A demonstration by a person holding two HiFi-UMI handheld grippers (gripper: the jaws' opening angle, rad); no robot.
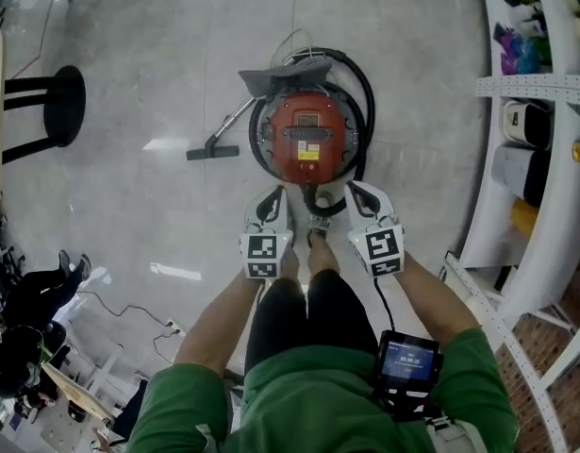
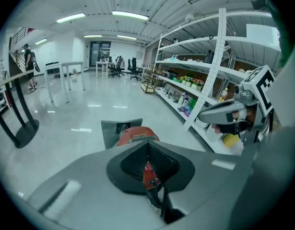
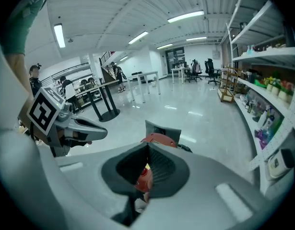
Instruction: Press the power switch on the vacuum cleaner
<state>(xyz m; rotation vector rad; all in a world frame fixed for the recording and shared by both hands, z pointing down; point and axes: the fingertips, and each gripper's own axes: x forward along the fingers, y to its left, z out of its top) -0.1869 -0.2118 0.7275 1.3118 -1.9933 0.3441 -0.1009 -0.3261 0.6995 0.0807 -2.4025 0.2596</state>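
Note:
A round red vacuum cleaner (image 1: 306,138) stands on the floor just ahead of my feet, with a black hose (image 1: 363,92) looped round it and a wand ending in a floor nozzle (image 1: 212,151) at its left. I cannot pick out its power switch. My left gripper (image 1: 271,196) and right gripper (image 1: 363,193) hover side by side just short of the vacuum's near edge, both shut with nothing held. In the left gripper view the vacuum cleaner (image 2: 135,135) shows over the closed jaws; in the right gripper view the vacuum cleaner (image 3: 158,139) shows likewise.
White shelving (image 1: 544,159) full of goods runs along the right. A black stool (image 1: 58,107) stands at the far left. A cable (image 1: 129,310) lies on the floor at the lower left. My shoe (image 1: 318,239) sits between the grippers.

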